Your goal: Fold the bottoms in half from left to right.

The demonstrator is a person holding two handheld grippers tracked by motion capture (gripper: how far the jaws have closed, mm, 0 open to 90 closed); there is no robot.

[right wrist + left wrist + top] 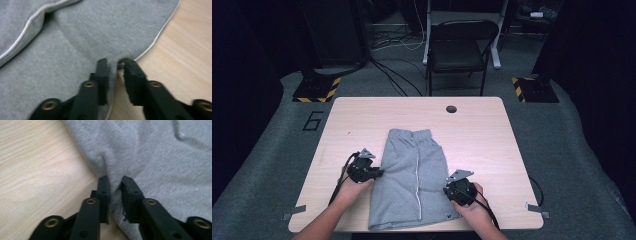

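Grey shorts (404,172) with a white side stripe (418,185) lie folded lengthwise on the wooden table (482,130), waistband at the far end. My left gripper (379,173) sits at the shorts' left edge. In the left gripper view a raised ridge of grey cloth (155,157) stands between the slightly parted jaws of the left gripper (115,180). My right gripper (447,184) sits at the shorts' right edge near the hem. In the right gripper view the jaws of the right gripper (115,61) straddle the white-piped edge of the cloth (75,37) with a narrow gap, not pressing on it.
A round cable hole (451,108) is in the table's far side. A dark folding chair (459,47) stands beyond the table, with cables on the floor. Bare wood lies left, right and beyond the shorts.
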